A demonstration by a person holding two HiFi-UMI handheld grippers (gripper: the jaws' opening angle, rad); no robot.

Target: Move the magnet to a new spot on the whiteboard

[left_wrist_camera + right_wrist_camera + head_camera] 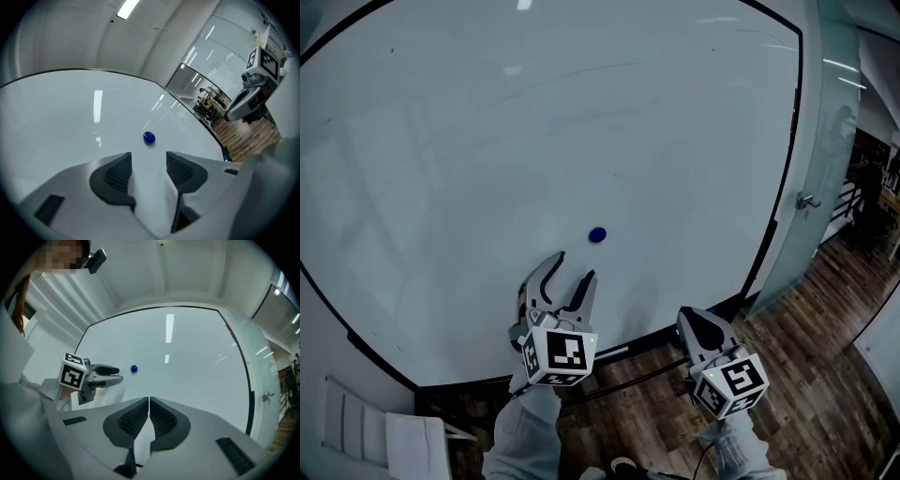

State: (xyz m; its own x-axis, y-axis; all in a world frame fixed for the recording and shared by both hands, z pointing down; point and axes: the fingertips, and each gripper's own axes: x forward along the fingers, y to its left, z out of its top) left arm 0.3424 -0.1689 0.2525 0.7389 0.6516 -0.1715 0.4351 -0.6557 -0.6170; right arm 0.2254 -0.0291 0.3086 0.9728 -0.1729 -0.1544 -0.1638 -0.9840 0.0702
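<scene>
My left tongs (575, 265) are open and empty, just short of the blue magnet (597, 234) on the whiteboard (581, 122) by its near edge; right tongs (692, 319) closed, empty; move looks either unstarted or done.

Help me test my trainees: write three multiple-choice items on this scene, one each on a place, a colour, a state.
1. Where is the magnet? A. on the whiteboard, ahead of the left gripper B. on the floor C. on the door
2. What colour is the magnet? A. red B. blue C. green
3. How do the right gripper's jaws stand? A. wide apart B. together, empty C. shut on the magnet
A: it sits on the whiteboard before open jaws. B: it looks blue. B: pads meet, nothing between.
</scene>
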